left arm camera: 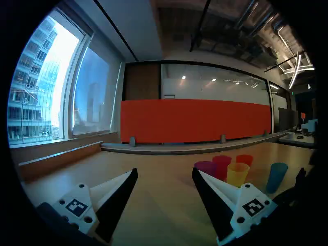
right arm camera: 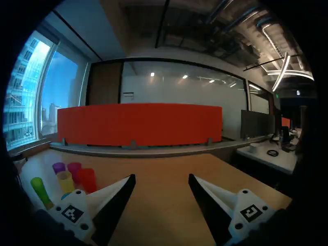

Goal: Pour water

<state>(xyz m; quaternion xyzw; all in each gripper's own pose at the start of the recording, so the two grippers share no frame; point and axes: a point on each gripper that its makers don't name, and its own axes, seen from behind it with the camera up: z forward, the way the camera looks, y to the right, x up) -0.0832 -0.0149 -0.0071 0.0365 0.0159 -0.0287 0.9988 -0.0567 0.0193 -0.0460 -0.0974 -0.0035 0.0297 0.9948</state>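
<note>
In the left gripper view my left gripper point(left arm camera: 165, 172) is open over the wooden table point(left arm camera: 164, 209), nothing between its fingers. To its right stands a cluster of plastic cups: purple point(left arm camera: 205, 167), pink point(left arm camera: 222, 164), red-orange point(left arm camera: 244, 159), yellow point(left arm camera: 238, 174) and a blue cup point(left arm camera: 276, 176) farther right. In the right gripper view my right gripper point(right arm camera: 161, 177) is open and empty too. The cups sit to its left: purple point(right arm camera: 59, 167), pink point(right arm camera: 74, 170), yellow point(right arm camera: 65, 181), red point(right arm camera: 87, 179), and a green cup point(right arm camera: 39, 189) nearest the edge.
An orange divider panel point(left arm camera: 192, 121) runs along the table's far edge, with a glass wall behind it. Large windows point(left arm camera: 45, 90) are on the left. A neighbouring white desk point(right arm camera: 270, 156) with small items stands to the right.
</note>
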